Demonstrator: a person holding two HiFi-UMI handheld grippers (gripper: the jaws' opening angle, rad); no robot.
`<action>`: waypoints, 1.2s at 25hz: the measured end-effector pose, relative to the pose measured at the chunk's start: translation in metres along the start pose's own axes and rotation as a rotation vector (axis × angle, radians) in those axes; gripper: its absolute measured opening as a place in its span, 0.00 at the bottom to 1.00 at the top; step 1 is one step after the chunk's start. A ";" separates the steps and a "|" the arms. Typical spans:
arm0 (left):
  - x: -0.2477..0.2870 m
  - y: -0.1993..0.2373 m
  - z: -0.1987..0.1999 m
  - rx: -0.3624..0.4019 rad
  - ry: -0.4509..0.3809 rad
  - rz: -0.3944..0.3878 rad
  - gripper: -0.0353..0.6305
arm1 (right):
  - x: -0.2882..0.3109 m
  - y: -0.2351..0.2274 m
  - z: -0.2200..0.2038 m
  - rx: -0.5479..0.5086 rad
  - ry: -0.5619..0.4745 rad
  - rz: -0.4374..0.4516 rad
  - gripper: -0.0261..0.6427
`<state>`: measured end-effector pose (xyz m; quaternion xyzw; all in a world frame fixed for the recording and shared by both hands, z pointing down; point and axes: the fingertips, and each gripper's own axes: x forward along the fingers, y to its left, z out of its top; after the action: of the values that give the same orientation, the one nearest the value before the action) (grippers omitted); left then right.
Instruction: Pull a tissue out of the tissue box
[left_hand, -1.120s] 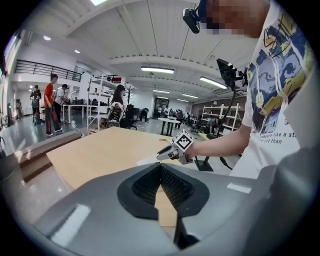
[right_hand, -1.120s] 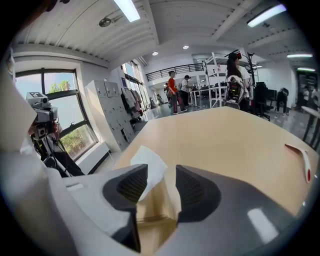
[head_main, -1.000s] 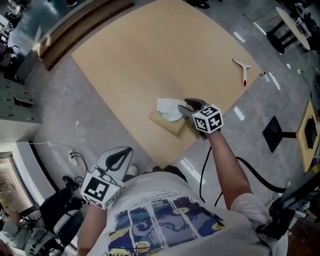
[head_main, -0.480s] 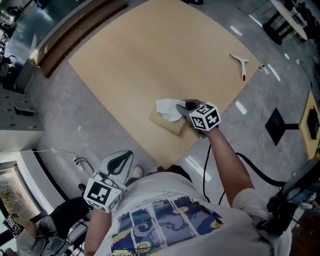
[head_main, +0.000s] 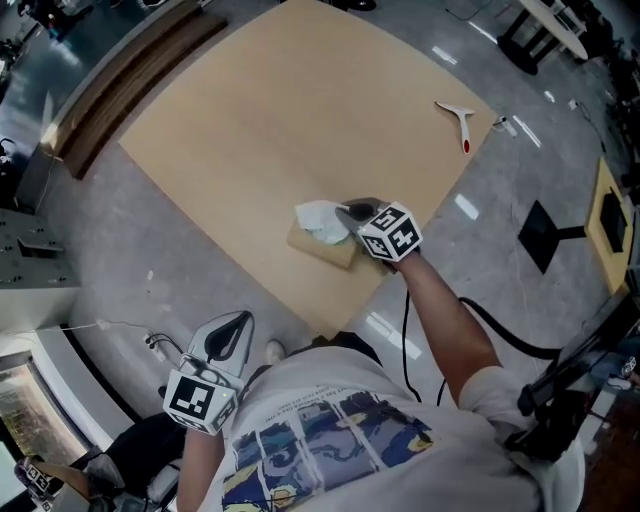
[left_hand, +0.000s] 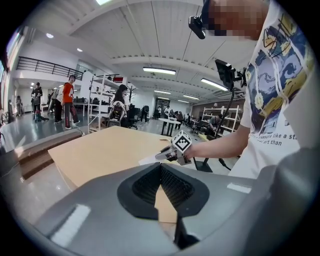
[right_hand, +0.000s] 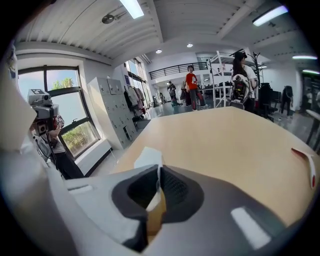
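Open hall, grey floor (head_main: 120, 260), big tan table (head_main: 300, 100) filling the upper middle of the head view. Tissue box (head_main: 322, 248) sits near the table's lower edge, centre frame, with a white tissue (head_main: 315, 216) sticking up out of its top.

Right gripper (head_main: 343, 211) is at the box, tips on the tissue's right side. Right gripper view: jaws together, thin white sheet pinched between the pads, tan box showing in the gap below them. So the grip looks made. Step in hand is the grasp, pull not yet done, tissue not out of the box.

Next move, my read: draw up and away from the box, steady, so the sheet slides out without tearing. Nothing holds the box down, so it may lift or drag along.

Left gripper (head_main: 228, 333) hangs at lower left, off the table over the floor, well apart from the box, jaws together, nothing in them. White-and-red tool (head_main: 457, 115) lies at the table's upper right, not involved.
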<state>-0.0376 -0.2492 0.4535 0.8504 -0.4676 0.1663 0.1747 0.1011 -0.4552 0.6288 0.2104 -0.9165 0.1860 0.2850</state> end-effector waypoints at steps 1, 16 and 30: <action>-0.002 0.000 0.000 0.001 -0.002 -0.003 0.06 | -0.001 0.001 0.001 -0.005 -0.002 -0.008 0.04; -0.033 0.006 -0.006 0.019 -0.043 -0.036 0.06 | -0.022 0.020 0.019 -0.055 -0.032 -0.117 0.04; -0.067 0.001 -0.017 0.046 -0.075 -0.081 0.06 | -0.053 0.050 0.036 -0.085 -0.095 -0.213 0.04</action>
<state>-0.0747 -0.1932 0.4385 0.8780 -0.4353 0.1378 0.1437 0.1001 -0.4148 0.5581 0.3030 -0.9084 0.1053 0.2682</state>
